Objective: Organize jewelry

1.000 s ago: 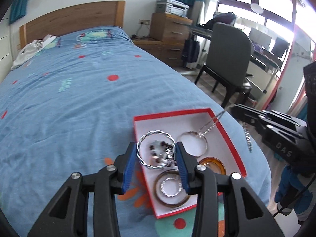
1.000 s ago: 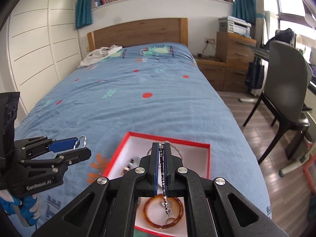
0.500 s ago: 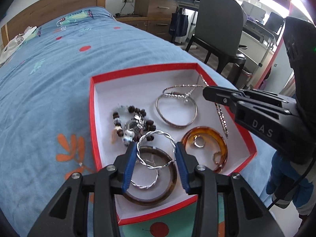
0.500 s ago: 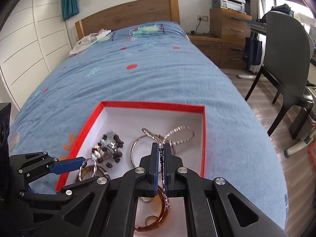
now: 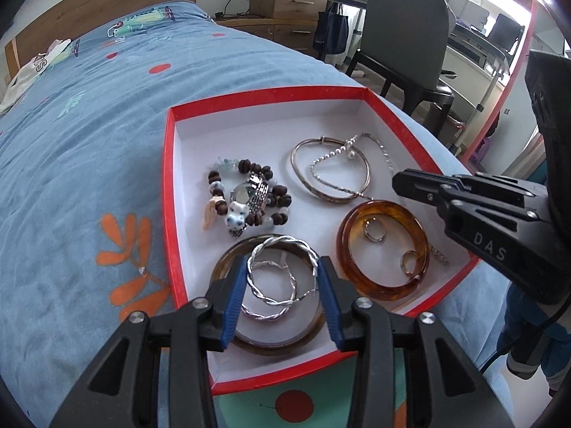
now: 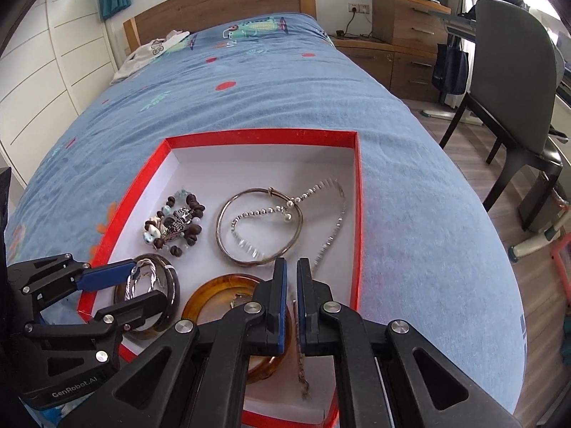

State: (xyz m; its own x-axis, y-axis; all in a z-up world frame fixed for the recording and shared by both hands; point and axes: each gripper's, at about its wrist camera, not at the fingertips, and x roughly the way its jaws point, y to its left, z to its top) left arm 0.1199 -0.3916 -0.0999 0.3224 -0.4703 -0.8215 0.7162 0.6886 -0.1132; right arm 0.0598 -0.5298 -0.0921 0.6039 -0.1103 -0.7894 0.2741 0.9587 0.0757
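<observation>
A red-rimmed white box (image 5: 170, 192) (image 6: 358, 192) lies on the blue bed. My left gripper (image 5: 283, 285) is shut on a twisted silver bangle (image 5: 282, 240), held just over a dark brown bangle (image 5: 232, 256) with another silver twist ring inside it. My right gripper (image 6: 292, 285) has its jaws slightly apart; the silver chain necklace (image 6: 335, 228) lies in the box and runs down between them. The box also holds a bead bracelet with a watch (image 5: 246, 196), a plain silver bangle (image 5: 330, 171) and an amber bangle (image 5: 383, 246) with small rings inside.
The box sits near the bed's foot and right edge. A grey chair (image 6: 514, 67), a desk and wooden drawers (image 6: 403, 14) stand to the right. White clothing (image 6: 153, 50) lies by the headboard.
Both grippers have come down into the box. The right jaws have parted a little and the necklace now lies on the box floor. The left still holds the twisted bangle.
</observation>
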